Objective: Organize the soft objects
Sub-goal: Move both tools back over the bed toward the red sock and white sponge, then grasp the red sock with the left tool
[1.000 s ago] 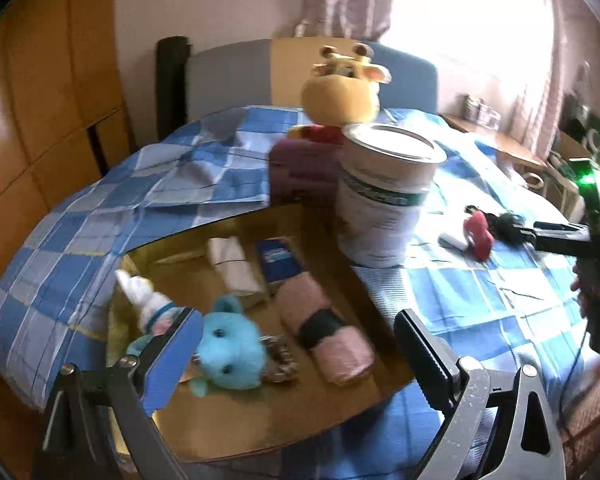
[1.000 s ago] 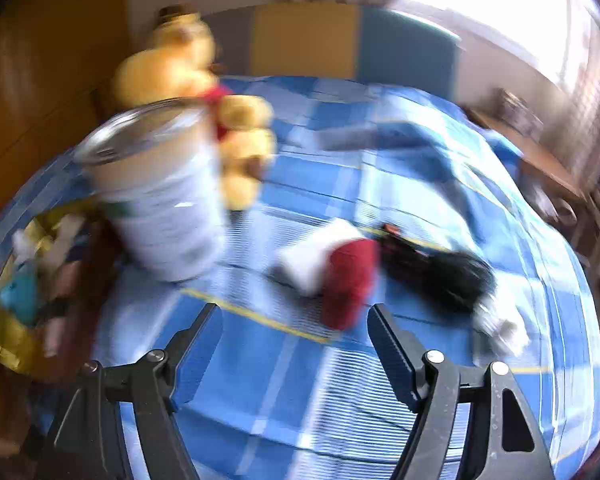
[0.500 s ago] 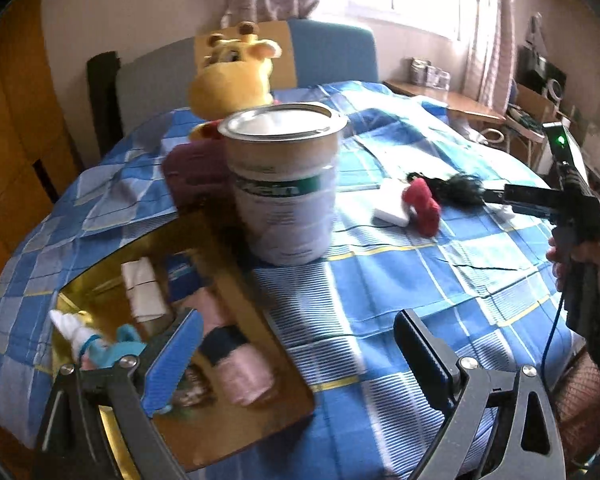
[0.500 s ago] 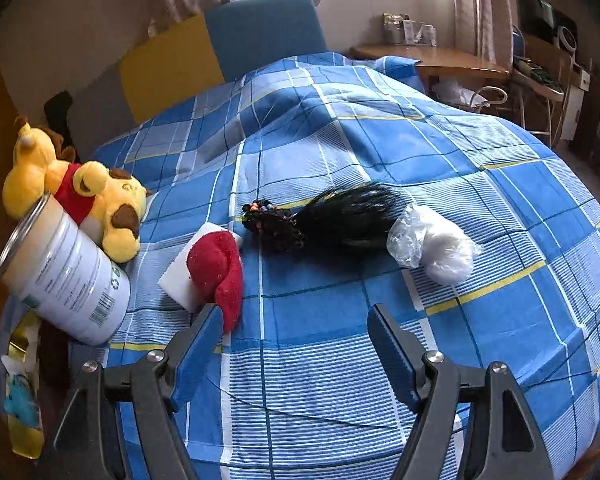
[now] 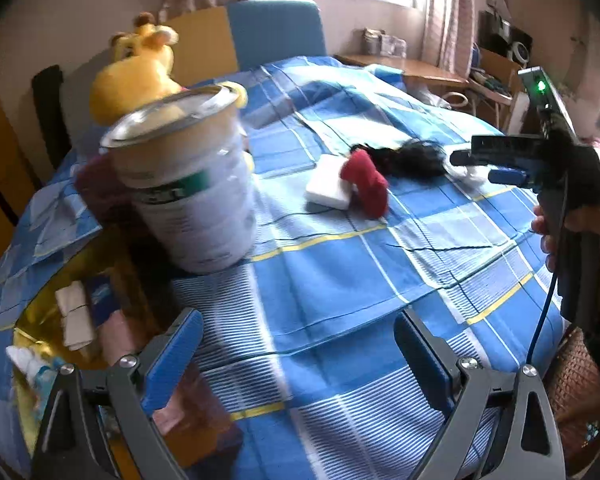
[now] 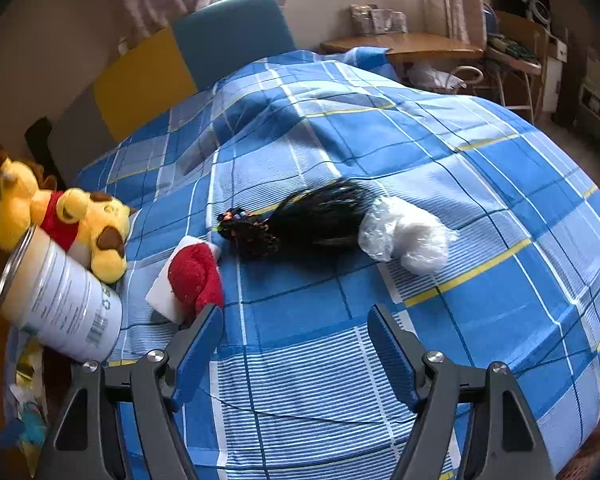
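On the blue checked cloth lie a red soft piece [image 6: 196, 276] on a white sponge [image 6: 162, 294], a black hairpiece [image 6: 316, 220] and a white wrapped bundle [image 6: 408, 236]. They also show in the left wrist view: red piece [image 5: 366, 182], sponge [image 5: 326, 188], hairpiece [image 5: 414, 158]. A yellow plush [image 6: 64, 220] sits behind a tall tin can [image 5: 188, 184]. A gold tray [image 5: 40, 312] holds several soft items. My left gripper [image 5: 298, 358] is open and empty near the tray. My right gripper [image 6: 294, 342] is open and empty, in front of the red piece; it shows from the side in the left wrist view [image 5: 486, 166].
The tin can [image 6: 60, 300] stands between the tray and the loose items. A blue, yellow and grey headboard [image 6: 188, 52] and a wooden side table [image 6: 400, 44] stand at the back. A chair and shelves are at the far right.
Both grippers have swung right, away from the tray. The right gripper has closed in on the red piece and hairpiece. Both stay open.
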The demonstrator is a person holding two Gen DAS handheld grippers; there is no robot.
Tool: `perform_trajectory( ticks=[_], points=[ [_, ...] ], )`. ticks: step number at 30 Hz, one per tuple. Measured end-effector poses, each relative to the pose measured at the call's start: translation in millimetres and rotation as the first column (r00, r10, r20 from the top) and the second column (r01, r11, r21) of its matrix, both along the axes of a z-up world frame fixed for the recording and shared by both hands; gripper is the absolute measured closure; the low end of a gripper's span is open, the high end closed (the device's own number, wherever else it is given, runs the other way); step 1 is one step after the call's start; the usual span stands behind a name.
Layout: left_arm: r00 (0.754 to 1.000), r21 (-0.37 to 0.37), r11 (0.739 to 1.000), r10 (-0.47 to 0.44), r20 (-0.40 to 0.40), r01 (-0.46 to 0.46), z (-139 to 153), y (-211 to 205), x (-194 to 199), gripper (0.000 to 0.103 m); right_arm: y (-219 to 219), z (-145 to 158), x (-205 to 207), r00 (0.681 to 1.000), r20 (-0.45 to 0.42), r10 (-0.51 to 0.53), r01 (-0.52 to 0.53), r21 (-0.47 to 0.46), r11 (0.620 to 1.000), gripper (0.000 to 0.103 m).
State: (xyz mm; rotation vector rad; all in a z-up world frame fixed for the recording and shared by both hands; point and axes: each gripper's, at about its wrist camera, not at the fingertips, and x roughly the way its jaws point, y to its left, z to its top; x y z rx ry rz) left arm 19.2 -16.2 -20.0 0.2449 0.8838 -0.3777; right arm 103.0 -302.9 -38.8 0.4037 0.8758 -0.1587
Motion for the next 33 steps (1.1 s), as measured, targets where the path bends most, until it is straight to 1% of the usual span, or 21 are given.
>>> perform_trajectory(
  ticks=[2,9,13,18,22,25,28,30,31,32,33],
  points=[
    [0.999,-0.004,1.0,-0.019,-0.027,0.019,-6.4,-9.7,5.9,0.006,-5.8,-1.2,-0.5,1.0,-0.011,-0.026,0.026,0.014,1.0,0.027],
    [0.995,-0.04,0.997,-0.063,-0.078,0.06,-21.0,-40.2,31.5,0.006,-30.9,-6.9,-5.7,0.993,-0.026,-0.112,0.115,0.14,0.984,0.027],
    [0.994,-0.07,0.995,-0.07,-0.089,0.064,-21.1,-58.9,53.4,0.009,-35.5,-7.6,-7.1,0.992,-0.025,-0.123,0.126,0.17,0.977,0.027],
    [0.994,-0.085,0.993,-0.086,-0.065,0.08,-21.9,-90.0,85.5,0.01,-35.1,-8.2,-6.3,0.994,-0.024,-0.106,0.109,0.204,0.973,0.027],
    [0.996,-0.06,0.995,-0.083,-0.038,0.08,-28.8,-116.0,112.7,0.01,-34.8,-6.5,-7.1,0.995,-0.014,-0.104,0.104,0.215,0.971,0.027],
    [0.996,-0.033,0.997,-0.077,-0.039,0.076,-39.0,-131.5,133.2,0.01,-37.8,-8.2,-7.8,0.994,-0.016,-0.11,0.111,0.234,0.966,0.027],
    [0.997,0.01,0.998,-0.068,-0.037,0.069,-52.3,-146.2,153.6,0.01,-40.2,-9.7,-8.5,0.993,-0.02,-0.114,0.115,0.254,0.96,0.027],
    [0.997,0.024,0.998,-0.065,-0.041,0.066,-59.1,-152.3,162.0,0.015,-40.3,-9.9,-8.6,0.993,-0.018,-0.114,0.115,0.26,0.959,0.027],
    [0.996,0.032,0.997,-0.074,-0.05,0.076,-63.8,-156.5,166.3,0.024,-40.2,-10.2,-8.4,0.993,-0.019,-0.112,0.113,0.262,0.958,0.027],
    [0.994,0.039,0.995,-0.087,-0.061,0.09,-68.0,-160.6,168.5,0.041,-40.0,-10.6,-7.9,0.994,-0.021,-0.11,0.112,0.263,0.958,0.027],
    [0.993,0.055,0.993,-0.096,-0.076,0.1,-73.7,-164.5,171.4,0.05,-40.1,-10.9,-7.4,0.994,-0.022,-0.11,0.112,0.264,0.958,0.027]
  ],
)
